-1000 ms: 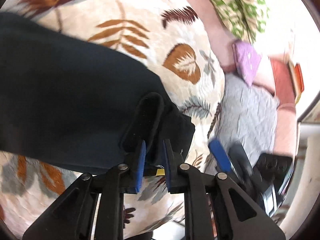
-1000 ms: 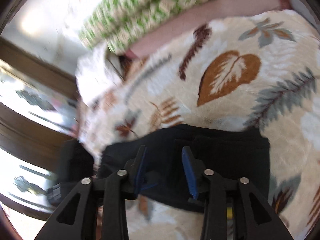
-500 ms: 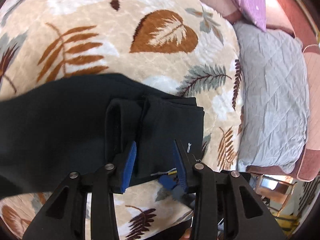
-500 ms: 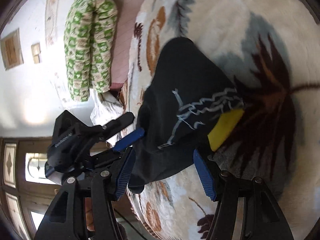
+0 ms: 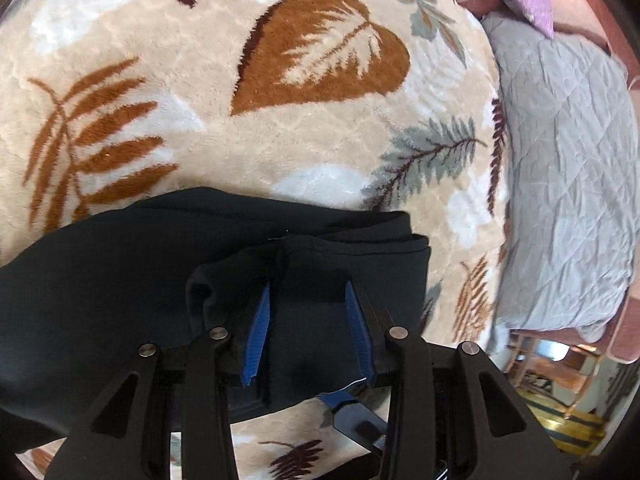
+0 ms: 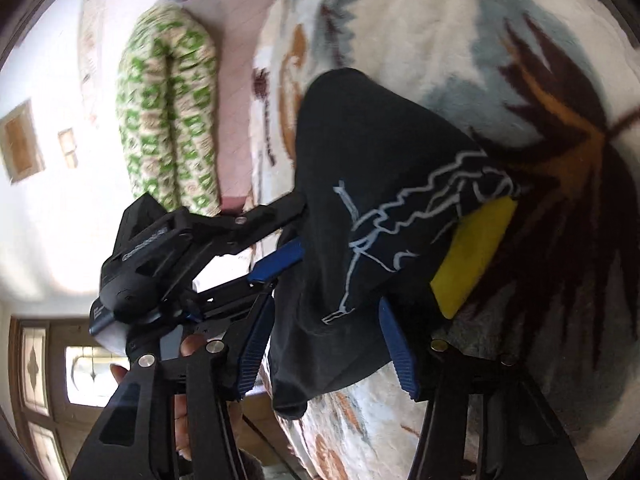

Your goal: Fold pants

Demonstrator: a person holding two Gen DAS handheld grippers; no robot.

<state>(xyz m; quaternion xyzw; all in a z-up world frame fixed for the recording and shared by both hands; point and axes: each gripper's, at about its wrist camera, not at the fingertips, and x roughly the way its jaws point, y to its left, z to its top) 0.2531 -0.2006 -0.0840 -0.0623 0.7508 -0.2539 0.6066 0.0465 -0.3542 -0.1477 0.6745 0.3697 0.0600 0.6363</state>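
The black pants (image 5: 120, 280) lie on the leaf-print blanket (image 5: 240, 140), their folded end between both grippers. The left gripper (image 5: 308, 320) stands partly open astride it; the right gripper (image 6: 324, 344), just narrowing, isn't clamped. Soft, limp fabric: grip stacked edges.

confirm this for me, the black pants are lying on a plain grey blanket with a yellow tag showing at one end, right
Not quite: the black pants lie on a cream leaf-patterned blanket, not a plain grey one, as the left wrist view shows. The yellow tag does show at one end.
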